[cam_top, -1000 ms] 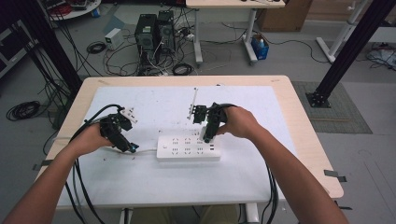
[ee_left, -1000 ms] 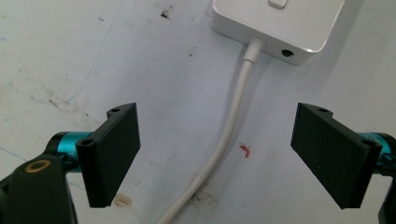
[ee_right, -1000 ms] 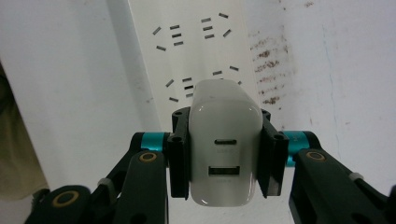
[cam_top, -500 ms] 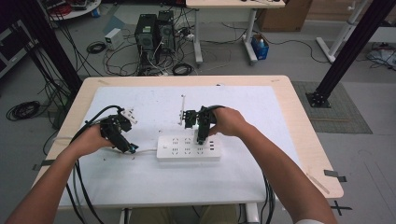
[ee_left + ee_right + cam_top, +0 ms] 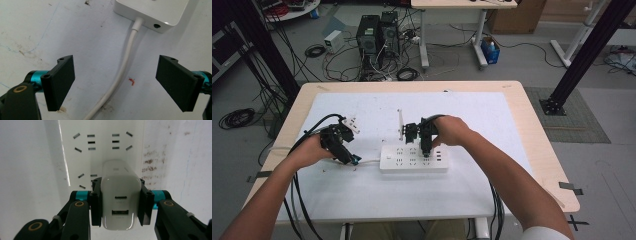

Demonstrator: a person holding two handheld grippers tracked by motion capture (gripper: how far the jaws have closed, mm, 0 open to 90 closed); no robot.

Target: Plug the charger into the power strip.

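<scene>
A white power strip lies across the middle of the table, its white cord leaving its left end. My right gripper is shut on a white USB charger, holding it by both sides just above the strip's sockets; in the high view the right gripper points down over the strip's right half. To the left of the strip, my left gripper stands open low over the table, with the cord running between its jaws untouched. That left gripper sits at the strip's left end in the high view.
A white sheet covers the wooden table. A small white plug lies behind the left hand. A thin white strip lies behind the power strip. Black cables trail off the near table edge.
My right gripper has moved left and down with the charger, from above the strip's far edge to close over its sockets. The left hand has stayed put.
</scene>
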